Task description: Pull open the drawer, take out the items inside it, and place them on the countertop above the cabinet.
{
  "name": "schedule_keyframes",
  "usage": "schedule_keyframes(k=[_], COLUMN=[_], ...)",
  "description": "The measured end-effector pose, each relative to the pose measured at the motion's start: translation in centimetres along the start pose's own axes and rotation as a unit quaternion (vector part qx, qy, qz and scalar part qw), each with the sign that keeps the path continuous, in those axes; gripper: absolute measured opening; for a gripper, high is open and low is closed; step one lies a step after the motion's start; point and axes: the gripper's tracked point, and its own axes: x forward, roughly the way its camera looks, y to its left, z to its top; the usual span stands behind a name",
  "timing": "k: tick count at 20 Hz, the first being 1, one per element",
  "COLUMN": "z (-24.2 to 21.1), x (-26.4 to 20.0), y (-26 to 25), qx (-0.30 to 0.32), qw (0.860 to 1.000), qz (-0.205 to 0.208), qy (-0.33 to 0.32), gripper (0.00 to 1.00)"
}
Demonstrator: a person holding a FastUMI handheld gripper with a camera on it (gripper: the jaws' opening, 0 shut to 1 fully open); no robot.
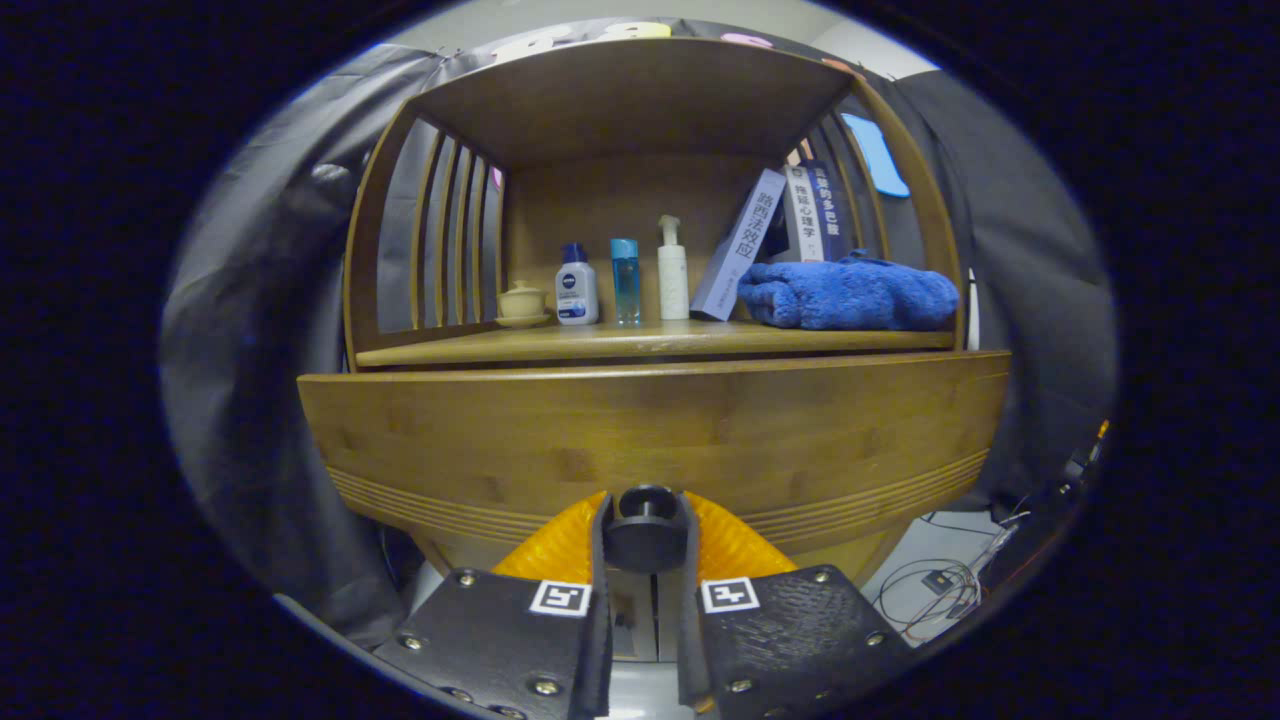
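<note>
Two fingers of our hand-held gripper are clamping the drawer's dark round knob between them, and beyond it the drawer front is looking closed or barely out. We are judging that a straight, level pull will serve best, keeping the squeeze firm. Farther back, the desk is carrying bottles, books and a blue towel

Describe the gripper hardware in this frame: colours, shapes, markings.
The gripper has two flat black finger plates with a textured surface, fastened with silver screws near the edges. Each plate carries a small square black-and-white fiducial marker at its inner corner. Ahead of the plates the fingers are ribbed, translucent orange. No cable on the gripper is visible.
</note>
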Motion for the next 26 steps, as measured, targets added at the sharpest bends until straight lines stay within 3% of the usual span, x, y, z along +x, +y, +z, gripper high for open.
schedule_keyframes(k=[8, 10, 13, 20, 26], z=[-2.2, -2.4, -2.6, -3.0, -0.7], x=[-9.1, -9.9, -11.4, -12.2, -13.5], y=[0.4, 0.4, 0.6, 1.1, 0.2], qx=[-0.012, -0.034, -0.020, -0.021, -0.013], qw=[1.000, 0.999, 0.999, 1.000, 1.000], qz=[-0.027, -0.034, -0.039, -0.020, -0.016], qy=[-0.010, -0.009, -0.012, 0.008, 0.009], gripper=[0.26, 0.26, 0.26, 0.26, 0.88])
